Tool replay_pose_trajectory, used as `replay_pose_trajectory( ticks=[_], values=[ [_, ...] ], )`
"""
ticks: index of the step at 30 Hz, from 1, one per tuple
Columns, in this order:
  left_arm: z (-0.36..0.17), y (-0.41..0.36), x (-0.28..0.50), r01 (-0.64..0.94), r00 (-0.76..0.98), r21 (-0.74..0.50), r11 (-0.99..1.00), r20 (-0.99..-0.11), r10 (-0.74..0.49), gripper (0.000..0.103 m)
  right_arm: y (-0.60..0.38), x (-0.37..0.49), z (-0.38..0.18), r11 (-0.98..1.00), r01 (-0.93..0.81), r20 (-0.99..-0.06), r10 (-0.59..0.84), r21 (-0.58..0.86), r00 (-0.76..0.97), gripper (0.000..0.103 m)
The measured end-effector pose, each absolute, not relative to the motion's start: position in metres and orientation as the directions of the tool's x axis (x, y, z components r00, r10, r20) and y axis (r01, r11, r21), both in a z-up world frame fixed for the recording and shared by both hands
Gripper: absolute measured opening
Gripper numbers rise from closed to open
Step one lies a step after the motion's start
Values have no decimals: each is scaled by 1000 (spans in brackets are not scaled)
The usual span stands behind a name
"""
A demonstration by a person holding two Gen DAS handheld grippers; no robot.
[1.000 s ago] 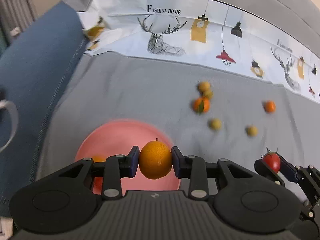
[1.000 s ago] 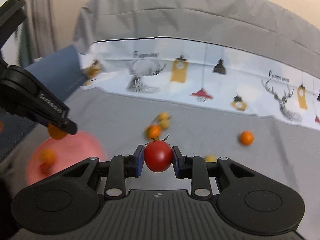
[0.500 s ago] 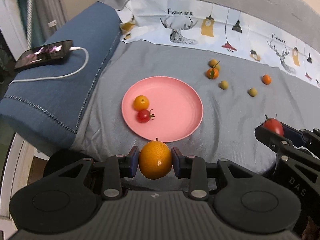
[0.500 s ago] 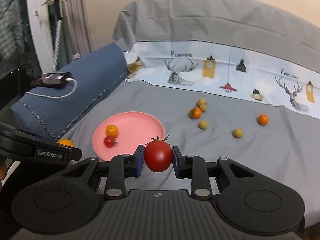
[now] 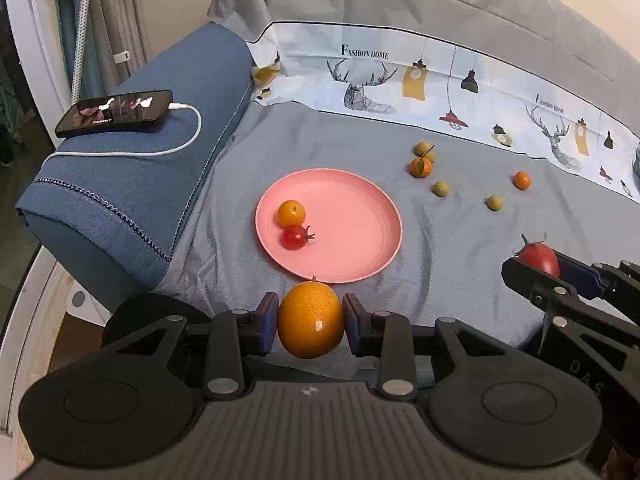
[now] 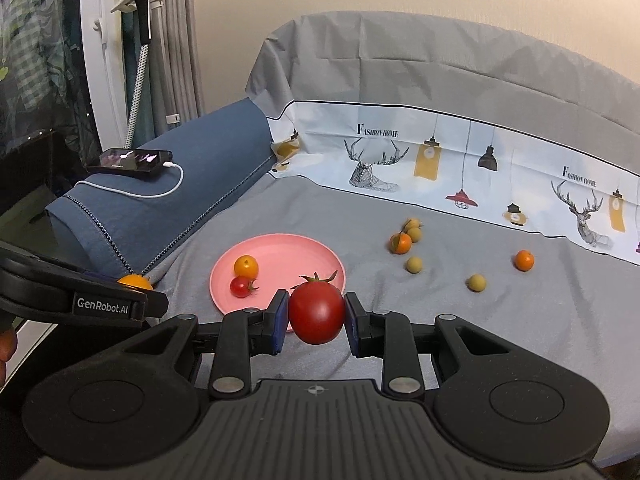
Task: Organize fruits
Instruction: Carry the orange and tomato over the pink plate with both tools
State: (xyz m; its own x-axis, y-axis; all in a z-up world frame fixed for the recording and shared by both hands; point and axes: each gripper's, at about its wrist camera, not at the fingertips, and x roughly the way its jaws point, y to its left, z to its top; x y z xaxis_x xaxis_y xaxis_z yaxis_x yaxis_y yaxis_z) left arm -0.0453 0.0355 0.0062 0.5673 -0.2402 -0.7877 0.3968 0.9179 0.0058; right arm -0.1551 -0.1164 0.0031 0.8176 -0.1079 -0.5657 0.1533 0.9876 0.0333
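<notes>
On the far left a phone (image 5: 114, 113) lies flat on a blue bolster (image 5: 132, 184), its long side running along the bolster's top, with a white cable (image 5: 168, 148) plugged into its right end and looping back over the cloth. Beside the bolster, on the grey sheet (image 5: 460, 240), sits a pink plate (image 5: 360, 216). Two fruits lie on its left part, touching: a small orange (image 5: 291, 213) behind and a cherry tomato (image 5: 295, 237) in front, the tomato's green stalk pointing right.

Just in front of the plate's near rim, the left gripper (image 5: 311, 325) is clamped on a larger orange (image 5: 311, 322), a blue pad pressing each side. This fruit is a little taller than wide as held, its stem nub pointing up and away towards the plate. It hangs above the sheet, not on the plate.

Further right and behind the plate, loose fruit is scattered on the sheet: a leafy orange (image 5: 421, 167) touching a yellowish one (image 5: 424, 149), then two pale green ones (image 5: 441, 189) (image 5: 495, 202) apart from each other, and a lone mandarin (image 5: 522, 180) near the printed border (image 5: 460, 92).

On the right, the right gripper (image 6: 316, 318) is closed on a red tomato (image 6: 317, 312), pads on both flanks. Its calyx points up and slightly back. From this gripper's own camera the tomato hangs before the plate's near right rim; from the left camera it hangs well to the right of the plate, above the sheet.
</notes>
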Motion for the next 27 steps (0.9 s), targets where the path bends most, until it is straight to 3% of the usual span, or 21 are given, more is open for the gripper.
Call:
replay_pose_trajectory(
  ticks=[27],
  values=[
    [-29, 28, 20, 366, 476, -26, 930, -854, -211, 38, -123, -98, -27, 990, 140, -660, -114, -13, 743, 30]
  ],
)
